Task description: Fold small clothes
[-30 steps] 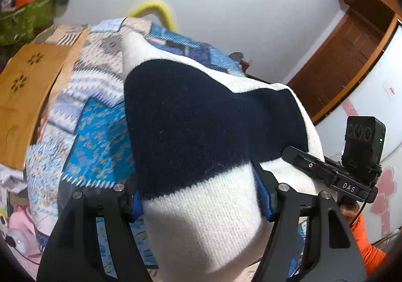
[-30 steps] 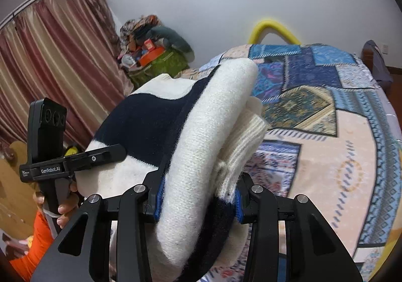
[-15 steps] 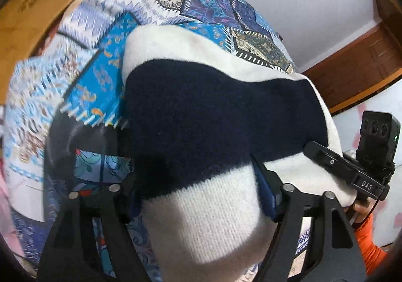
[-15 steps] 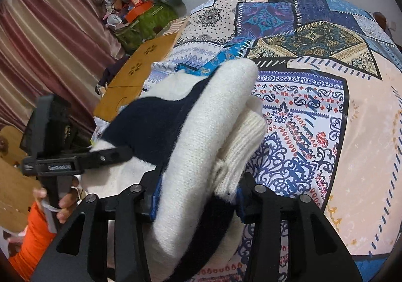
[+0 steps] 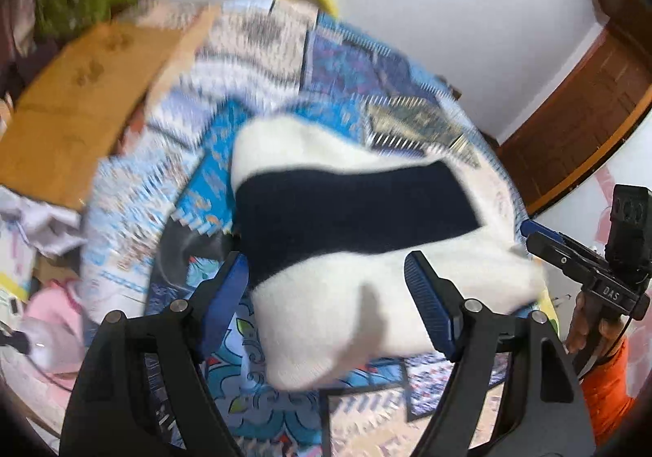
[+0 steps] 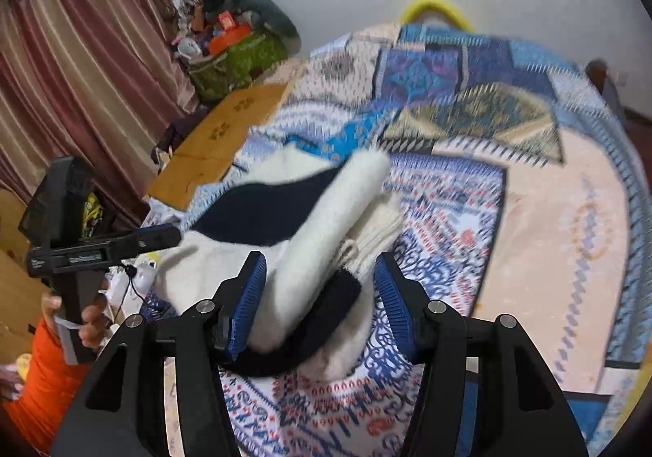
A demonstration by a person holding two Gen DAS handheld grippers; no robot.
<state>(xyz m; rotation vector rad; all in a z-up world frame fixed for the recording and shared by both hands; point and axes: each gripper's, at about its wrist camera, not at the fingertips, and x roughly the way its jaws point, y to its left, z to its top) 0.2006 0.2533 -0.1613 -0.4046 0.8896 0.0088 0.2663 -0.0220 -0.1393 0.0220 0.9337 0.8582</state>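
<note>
so the folded sweater [image 5: 350, 220] is basically done, both hand-held grippers, left [image 5: 326, 294] and right [image 6: 320, 298], just opened and let go over the bed [image 6: 550, 232]; next garment left.

The folded sweater [image 5: 350, 212] is fuzzy, matt knit wool; under it the bedspread [image 6: 529, 212] is smooth printed cotton. Left of the sweater, a board [image 5: 77, 106] looks like matt wood.

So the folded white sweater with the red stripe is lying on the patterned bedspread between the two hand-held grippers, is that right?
Not quite: the stripe on the sweater is dark navy, not red, as the left wrist view shows. The rest holds: it lies folded on the bedspread between both hand-held grippers.
</note>
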